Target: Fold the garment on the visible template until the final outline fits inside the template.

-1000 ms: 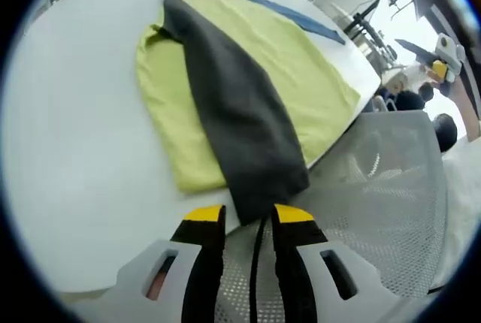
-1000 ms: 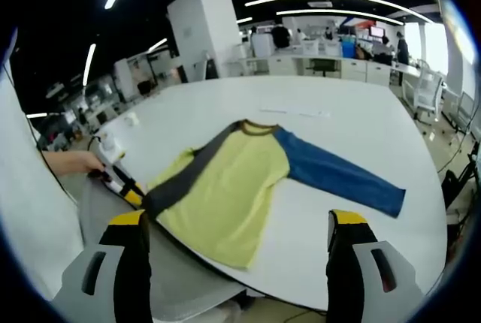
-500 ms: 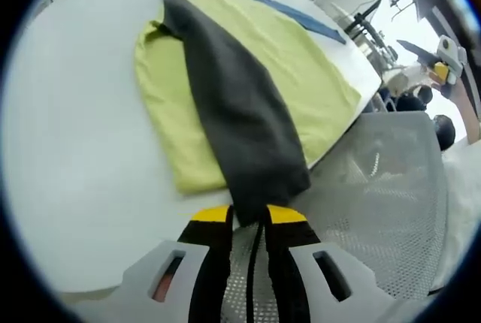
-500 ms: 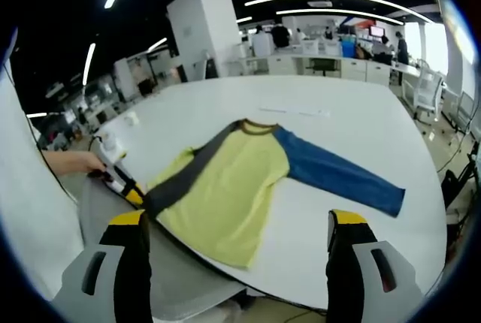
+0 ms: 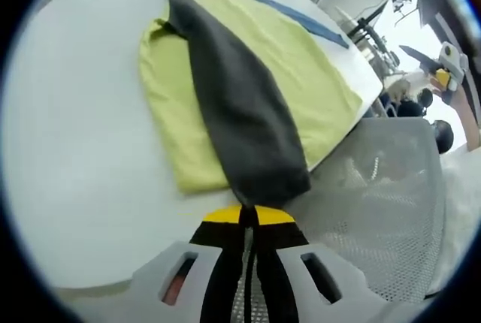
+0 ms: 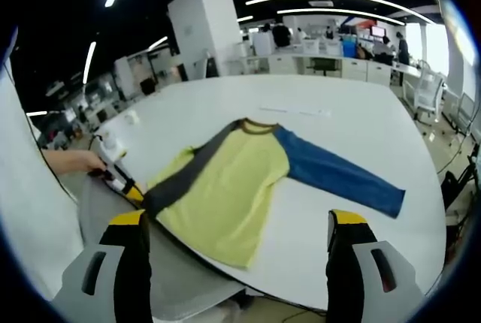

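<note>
Garment: the yellow-green shirt [image 6: 229,184] lies flat on the white surface [image 6: 353,135], its hem close to the near edge, collar pointing away from that edge.
Grey sleeve: the dark grey sleeve [image 5: 240,113] is folded across the shirt body, its cuff hanging just past the hem at the near edge.
Blue sleeve: the blue sleeve [image 6: 338,176] lies stretched out flat, away from the body toward the far side (not yet folded in).
Left gripper: the left gripper [image 5: 248,214] has its jaws pressed together on the grey cuff, right at the surface's near edge.
Right gripper: the right gripper [image 6: 237,225] hovers off the near edge with its jaws spread wide, holding nothing.
Chair: a grey mesh chair [image 5: 376,195] sits just beside the near edge, under the cuff.
Template: I cannot make out a template outline around the shirt.
Doing it well: I'd carry the cuff up over the body and lay it smooth, keeping the pinch on 1 layer only, so the body does not drag toward the edge.
Risk: fabric slipping off the near edge onto the chair.
</note>
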Demonstrator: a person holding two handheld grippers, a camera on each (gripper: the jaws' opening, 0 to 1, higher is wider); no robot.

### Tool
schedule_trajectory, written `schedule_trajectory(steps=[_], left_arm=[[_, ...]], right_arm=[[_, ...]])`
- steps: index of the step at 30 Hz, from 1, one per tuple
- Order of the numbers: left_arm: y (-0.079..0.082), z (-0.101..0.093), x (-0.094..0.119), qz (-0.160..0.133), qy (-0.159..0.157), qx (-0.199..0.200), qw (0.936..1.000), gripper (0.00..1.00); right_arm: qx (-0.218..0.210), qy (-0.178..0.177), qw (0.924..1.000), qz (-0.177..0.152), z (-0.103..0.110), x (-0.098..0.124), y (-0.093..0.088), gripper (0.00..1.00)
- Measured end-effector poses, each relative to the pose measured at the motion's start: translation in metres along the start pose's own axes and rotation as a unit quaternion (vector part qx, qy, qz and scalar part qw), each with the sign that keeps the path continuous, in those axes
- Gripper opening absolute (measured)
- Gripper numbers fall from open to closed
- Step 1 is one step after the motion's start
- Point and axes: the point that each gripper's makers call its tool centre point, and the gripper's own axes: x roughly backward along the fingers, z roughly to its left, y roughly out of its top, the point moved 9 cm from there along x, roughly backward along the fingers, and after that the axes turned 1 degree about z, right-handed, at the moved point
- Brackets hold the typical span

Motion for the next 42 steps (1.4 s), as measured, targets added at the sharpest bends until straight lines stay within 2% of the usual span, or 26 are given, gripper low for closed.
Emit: schedule_trajectory(steps=[17,28,33,42], left_arm=[[0.004,-0.002,0.006,0.0,-0.008,0.027,0.9996,0.0],[0.011,-0.006,0.032,-0.022,-0.003,0.028,0.9994,0.0],[0.014,-0.006,0.044,-0.033,0.012,0.019,0.9992,0.0],[0.015,-0.001,0.063,-0.061,0.03,0.037,0.997,0.0]], right_arm=[[-0.002,-0.003,1.0,0.001,-0.001,0.0,-0.001,0.98],[0.0,-0.004,1.0,0.0,-0.001,-0.001,0.001,0.98],[0.0,-0.003,1.0,-0.003,-0.001,-0.003,0.002,0.98],[0.002,0.004,1.0,-0.001,0.0,-0.008,0.002,0.98]])
